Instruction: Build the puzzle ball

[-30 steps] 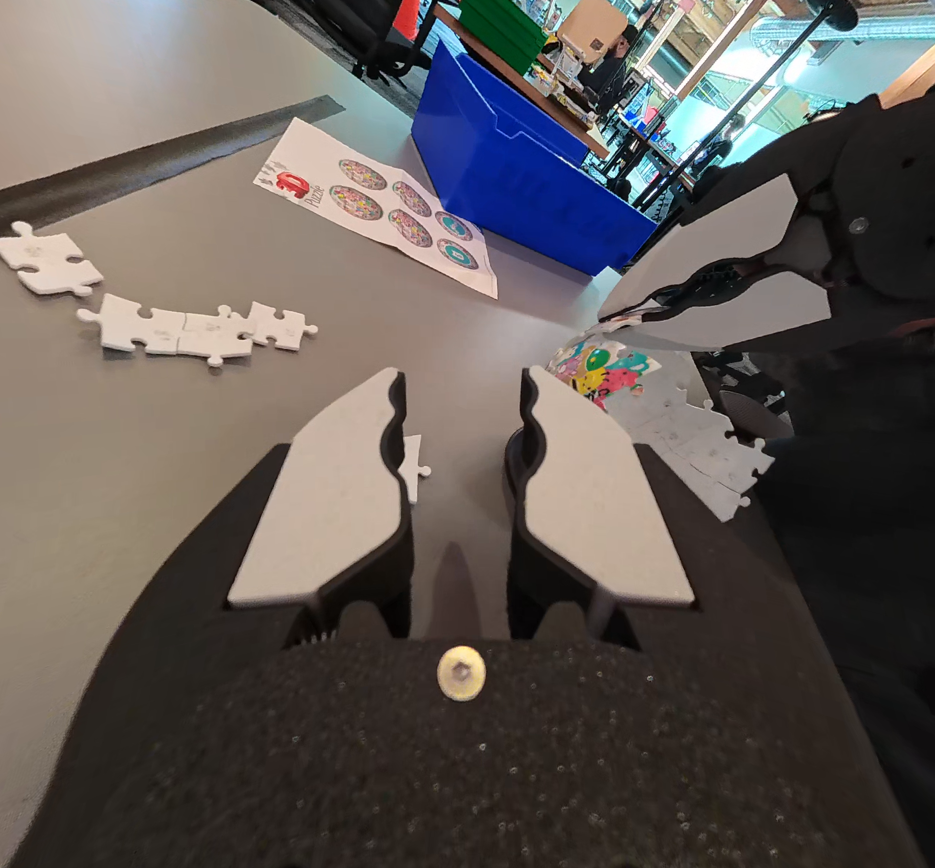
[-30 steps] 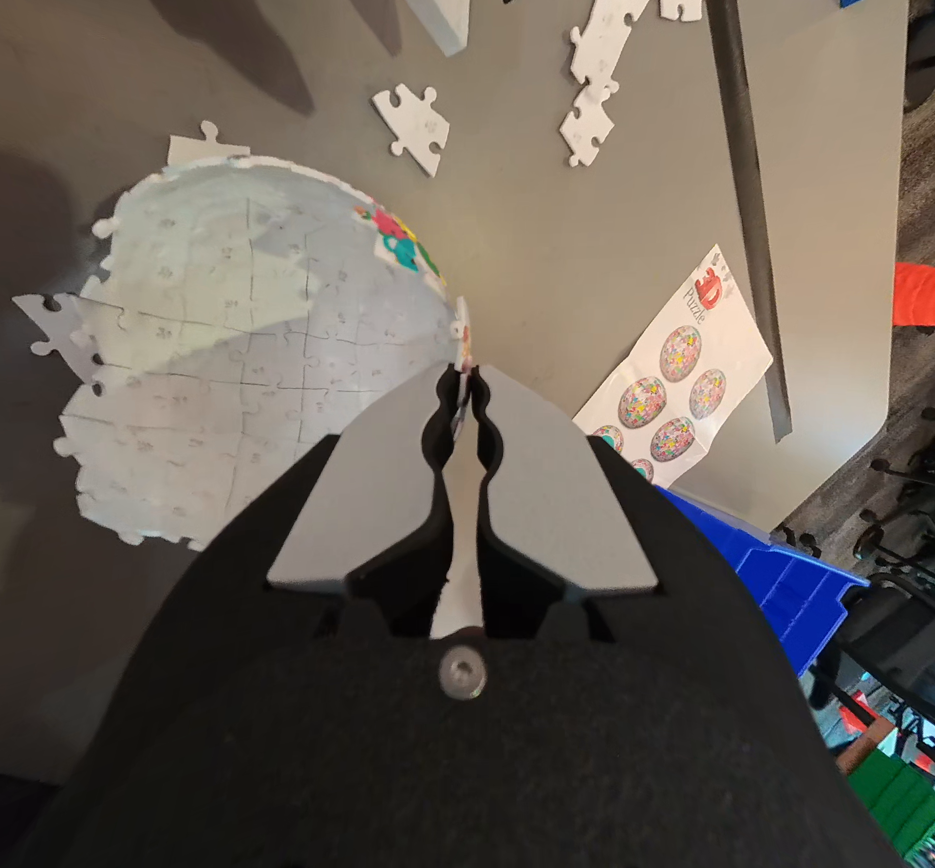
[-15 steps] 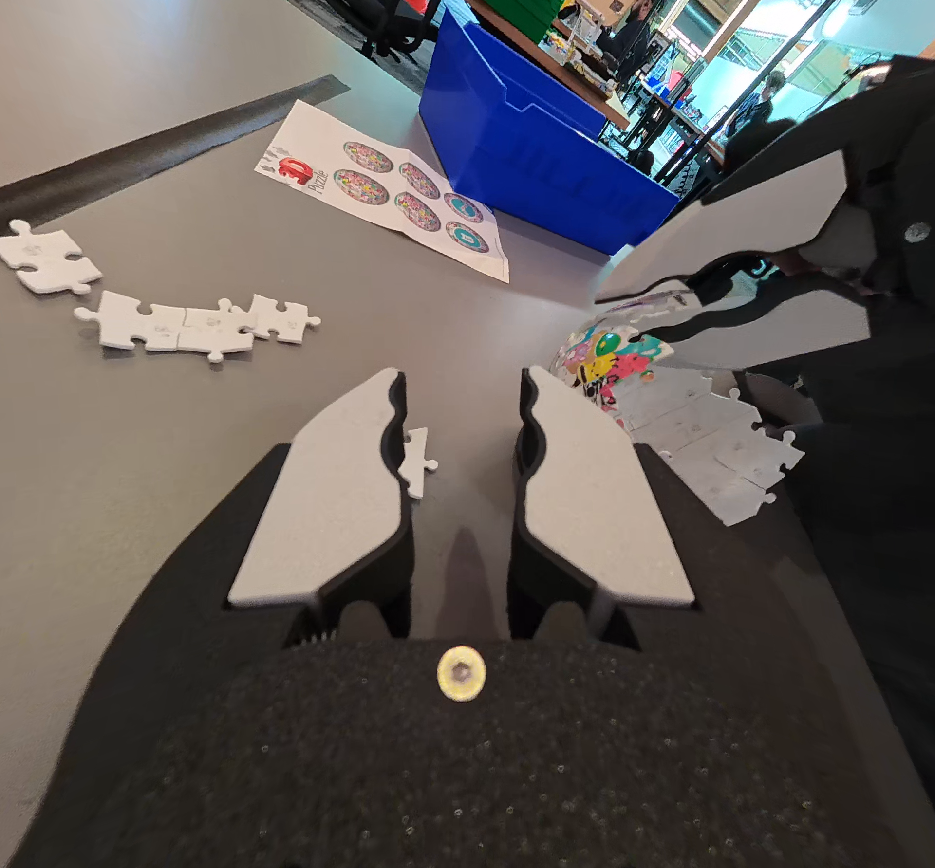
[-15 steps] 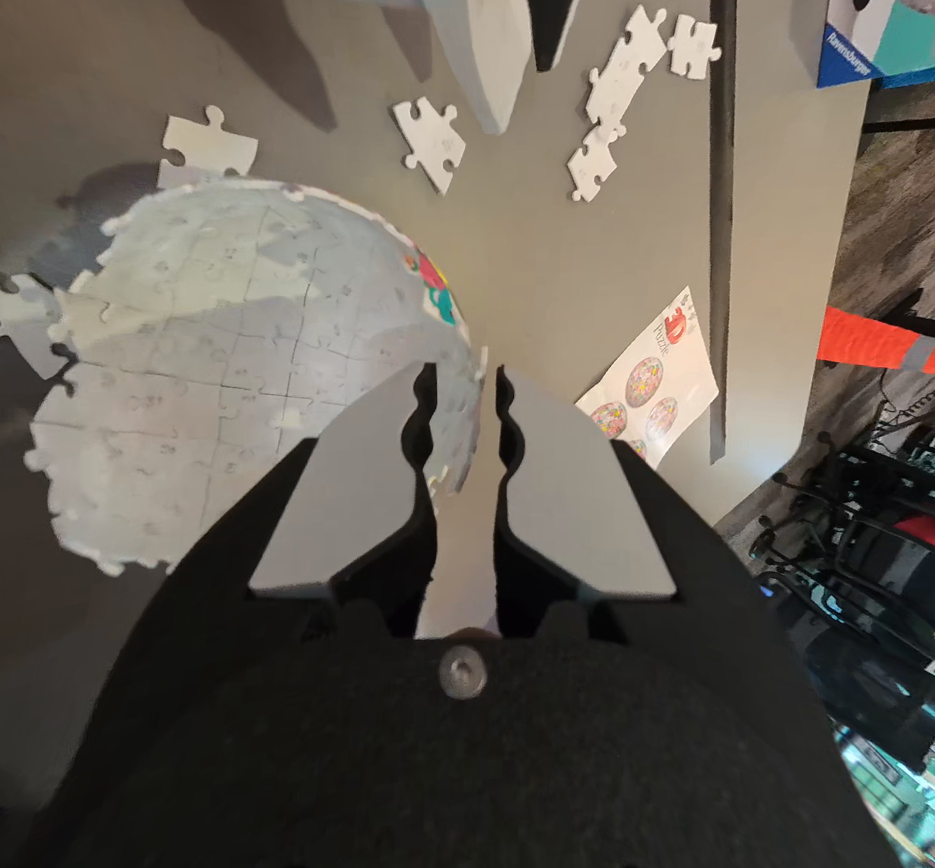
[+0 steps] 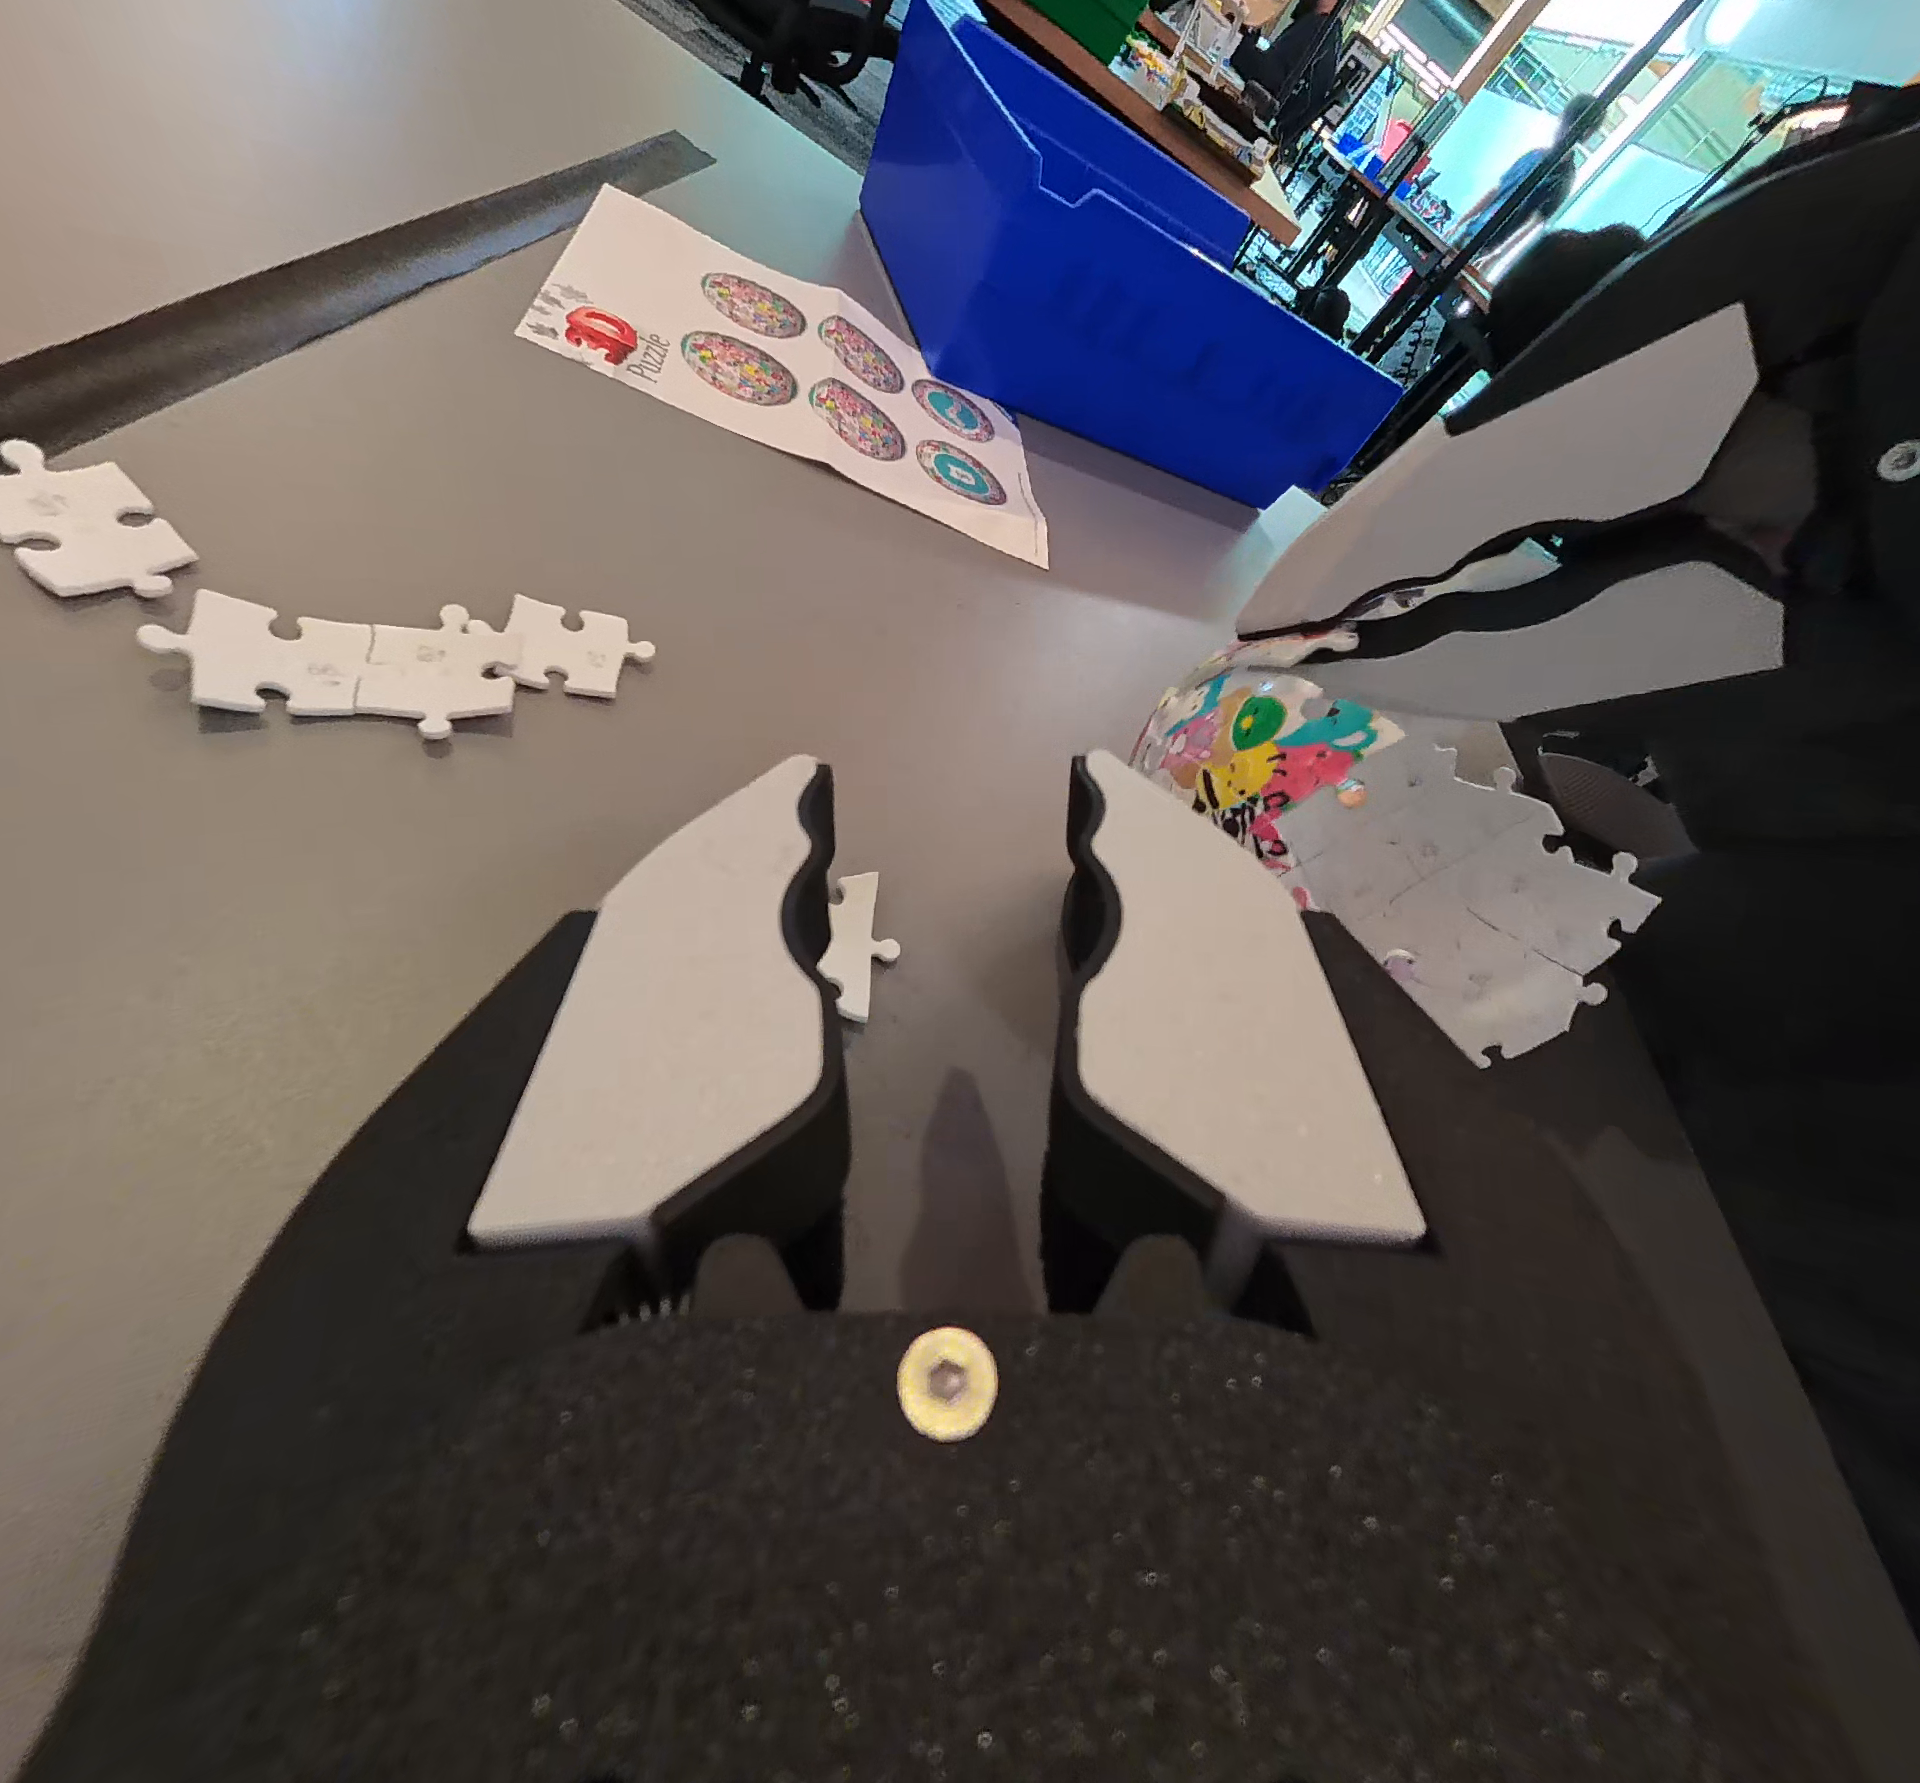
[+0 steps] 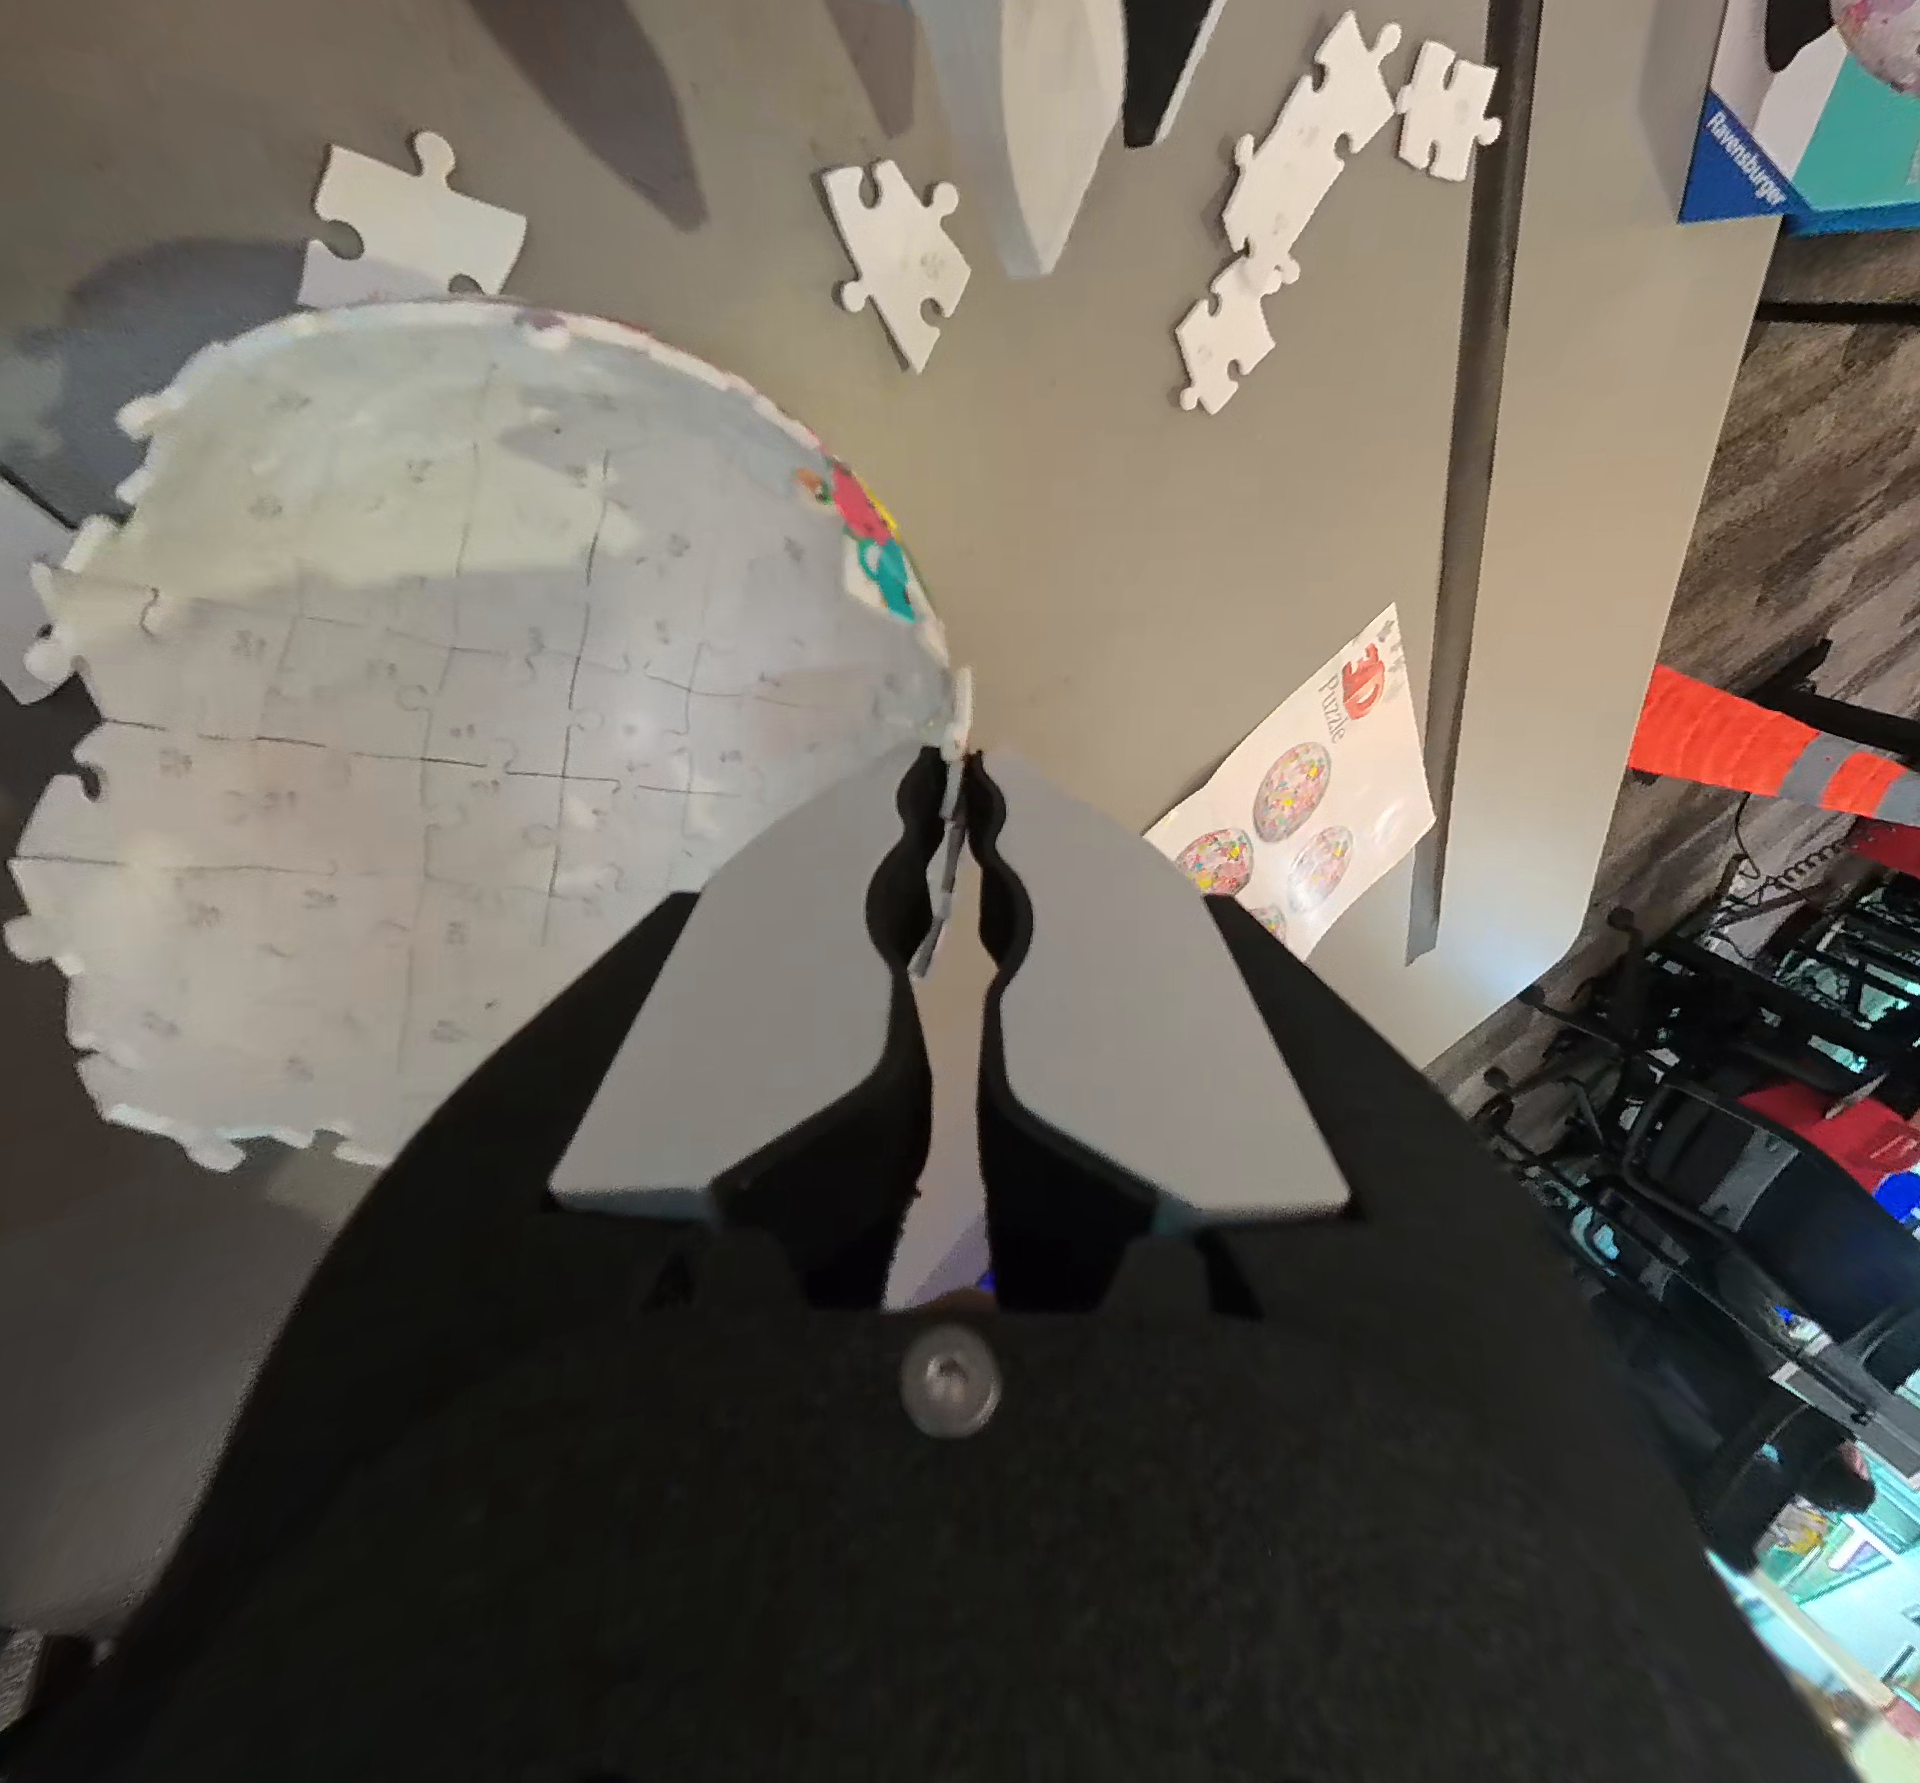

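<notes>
Right hand-held gripper (image 6: 961,777) pinching the rim of the half-built puzzle ball shell (image 6: 416,694), jaws nearly closed on the thin edge at frame centre of the right wrist view. Shell sitting at left of that frame, white inside facing up, coloured outside showing only at its right edge. Left hand-held gripper (image 5: 948,788) hanging wide and empty, low over the grey tabletop (image 5: 312,902), a loose single piece (image 5: 858,944) lying just beside its left finger.

Joined strip of three pieces (image 5: 384,663) and another loose piece (image 5: 83,518) lying at left of the left wrist view; instruction sheet (image 5: 790,372) and blue bin (image 5: 1091,310) toward upper centre.

Judging the shell light, thin and rigid in each piece but likely weak along its seams: gripping at the rim, gently, probably safest. Loose flat pieces likely needing an edge pinch, being hard to lift off the surface.
</notes>
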`<state>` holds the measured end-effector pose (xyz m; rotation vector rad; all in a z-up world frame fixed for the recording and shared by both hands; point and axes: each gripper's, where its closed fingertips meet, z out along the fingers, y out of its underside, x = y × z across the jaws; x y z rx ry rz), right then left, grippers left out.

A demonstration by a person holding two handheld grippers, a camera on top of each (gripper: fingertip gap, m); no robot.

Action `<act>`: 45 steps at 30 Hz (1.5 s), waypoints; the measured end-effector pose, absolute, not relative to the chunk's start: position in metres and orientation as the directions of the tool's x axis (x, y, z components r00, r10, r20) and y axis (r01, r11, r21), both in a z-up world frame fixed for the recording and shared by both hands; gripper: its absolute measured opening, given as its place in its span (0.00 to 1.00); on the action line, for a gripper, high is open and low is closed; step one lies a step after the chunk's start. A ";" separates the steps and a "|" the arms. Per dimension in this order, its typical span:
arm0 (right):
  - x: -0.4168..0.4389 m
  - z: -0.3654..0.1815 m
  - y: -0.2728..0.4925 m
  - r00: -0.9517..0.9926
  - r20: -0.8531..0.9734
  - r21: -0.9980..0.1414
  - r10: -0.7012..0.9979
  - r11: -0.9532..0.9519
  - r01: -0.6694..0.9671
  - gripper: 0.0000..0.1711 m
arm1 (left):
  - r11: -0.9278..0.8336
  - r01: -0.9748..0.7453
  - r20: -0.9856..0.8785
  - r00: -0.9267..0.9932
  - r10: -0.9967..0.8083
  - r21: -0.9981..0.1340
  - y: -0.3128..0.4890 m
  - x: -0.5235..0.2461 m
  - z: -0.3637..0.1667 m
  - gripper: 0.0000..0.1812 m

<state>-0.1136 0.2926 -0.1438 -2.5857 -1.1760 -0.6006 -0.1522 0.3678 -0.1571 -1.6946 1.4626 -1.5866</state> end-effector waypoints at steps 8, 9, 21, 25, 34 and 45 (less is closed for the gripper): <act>-0.114 -0.145 0.290 0.550 0.455 -0.015 0.700 -0.612 0.791 0.02 | -0.359 -0.420 0.466 -0.186 -0.865 -0.834 0.366 -0.151 -0.160 0.23; -0.114 -0.145 0.290 0.539 0.456 -0.008 0.708 -0.603 0.798 0.02 | -0.358 -0.419 0.465 -0.186 -0.865 -0.834 0.366 -0.151 -0.159 0.23; -0.118 -0.144 0.287 0.536 0.439 -0.010 0.721 -0.593 0.805 0.11 | -0.355 -0.426 0.465 -0.188 -0.865 -0.832 0.365 -0.151 -0.161 0.23; -0.122 -0.131 0.280 0.549 0.443 -0.036 0.709 -0.598 0.801 0.18 | -0.354 -0.430 0.465 -0.186 -0.865 -0.831 0.365 -0.151 -0.162 0.24; -0.103 -0.123 0.264 0.708 0.467 -0.125 0.530 -0.753 0.646 0.18 | -0.350 -0.436 0.462 -0.181 -0.868 -0.829 0.365 -0.150 -0.163 0.23; -0.110 -0.138 0.280 0.708 0.525 -0.146 0.472 -0.770 0.622 0.08 | -0.351 -0.437 0.461 -0.177 -0.869 -0.829 0.365 -0.150 -0.163 0.23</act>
